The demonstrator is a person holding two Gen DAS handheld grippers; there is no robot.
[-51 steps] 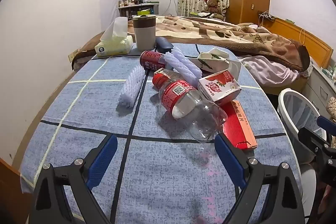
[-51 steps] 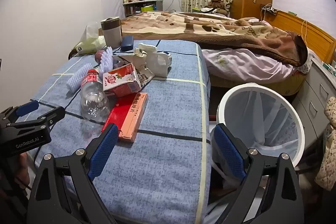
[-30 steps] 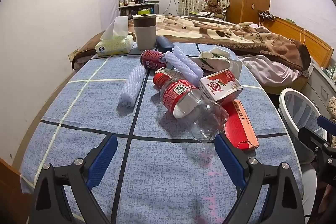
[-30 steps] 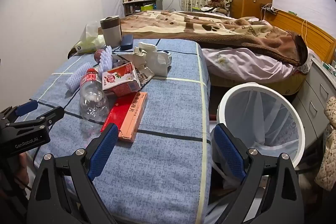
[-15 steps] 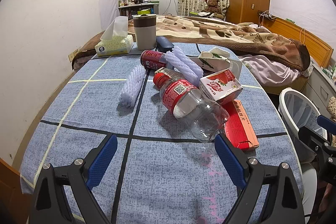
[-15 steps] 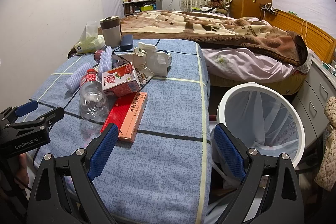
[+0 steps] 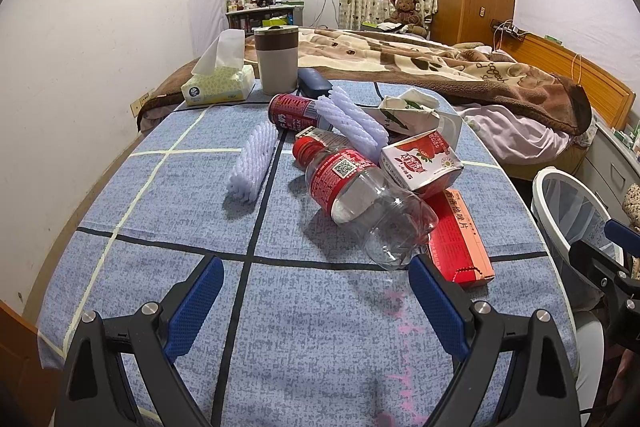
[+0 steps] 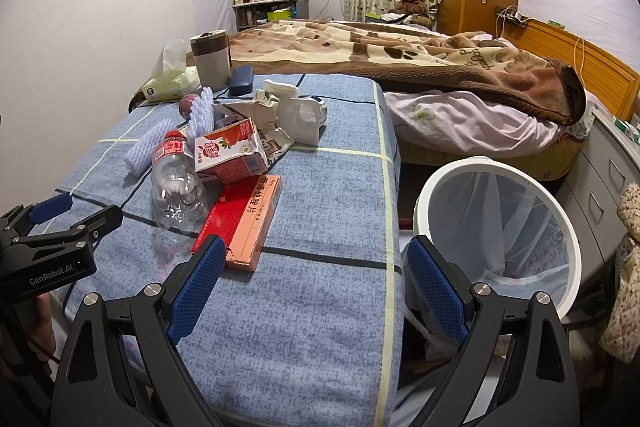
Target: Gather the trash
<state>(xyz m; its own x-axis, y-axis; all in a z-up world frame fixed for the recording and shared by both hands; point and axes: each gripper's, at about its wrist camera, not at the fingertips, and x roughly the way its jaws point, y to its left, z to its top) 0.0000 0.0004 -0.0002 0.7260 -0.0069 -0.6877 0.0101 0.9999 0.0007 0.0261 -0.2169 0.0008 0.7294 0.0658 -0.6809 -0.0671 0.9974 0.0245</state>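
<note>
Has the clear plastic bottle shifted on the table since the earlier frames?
No. The plastic bottle lies as before against the red flat box, base near the same dark line of the tablecloth.

The red can (image 7: 291,112) lies half behind a white foam sleeve (image 7: 352,123), so its label cannot be read in full. The flat red box (image 7: 460,239) is partly covered by the clear bottle (image 7: 368,203) and the milk carton (image 7: 422,163). Items on the far shelf (image 8: 266,3) are too small to tell, and the bin (image 7: 568,211) is cut by the right hand-held gripper (image 7: 612,259).
</note>
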